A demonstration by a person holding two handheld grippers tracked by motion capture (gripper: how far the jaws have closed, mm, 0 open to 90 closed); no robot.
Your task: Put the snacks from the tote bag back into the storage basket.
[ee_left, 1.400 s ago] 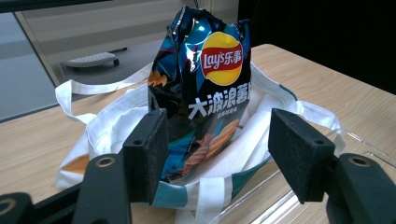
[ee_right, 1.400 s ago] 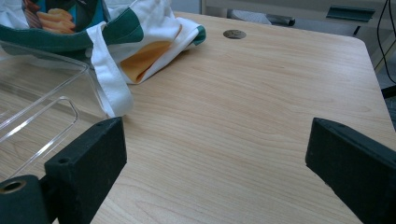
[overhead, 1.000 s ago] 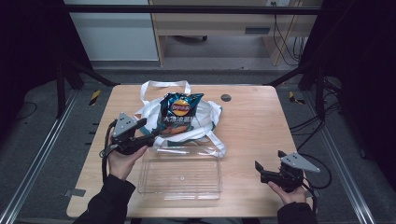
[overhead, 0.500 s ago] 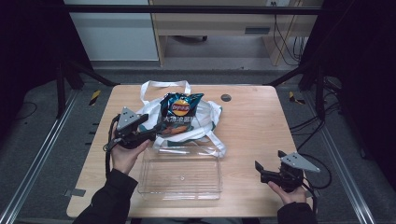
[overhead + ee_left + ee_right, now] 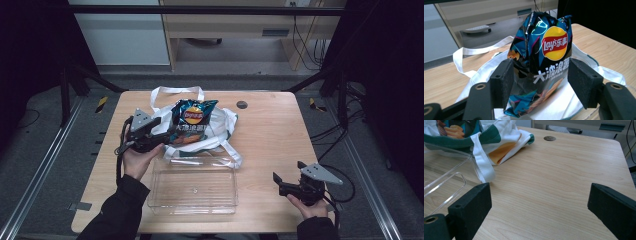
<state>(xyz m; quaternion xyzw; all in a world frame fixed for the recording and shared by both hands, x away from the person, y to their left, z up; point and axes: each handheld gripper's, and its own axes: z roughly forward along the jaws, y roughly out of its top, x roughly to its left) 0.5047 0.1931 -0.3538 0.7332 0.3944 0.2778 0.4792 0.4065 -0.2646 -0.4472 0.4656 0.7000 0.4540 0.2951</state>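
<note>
A: Left gripper (image 5: pixel 537 82) first. We see its fingers (image 5: pixel 501 80) spread wide, one on each side of the chip bag (image 5: pixel 541 62). In the left gripper view the bag fills the gap between them, but whether the pads press on the foil we cannot tell.

B: Agreed. From the high view the left gripper (image 5: pixel 159 131) sits at the bag's (image 5: pixel 191 122) left edge. The bag lies on the white tote bag (image 5: pixel 220 125), at the far middle of the table (image 5: pixel 280 130).

A: Right gripper (image 5: pixel 539 207): fingers (image 5: pixel 471 205) wide apart, nothing between them, bare wood beneath.

B: We place the right gripper (image 5: pixel 285 184) at the near right of the table, well apart from the bag.

A: Outward from there: the clear plastic tray (image 5: pixel 192 187) lies near the front edge, just beside the tote's strap. In the right gripper view the tray (image 5: pixel 446 177) shows at left, and the tote (image 5: pixel 501 137) beyond it.

B: A small dark round hole (image 5: pixel 242 104) marks the table's far side.
</note>
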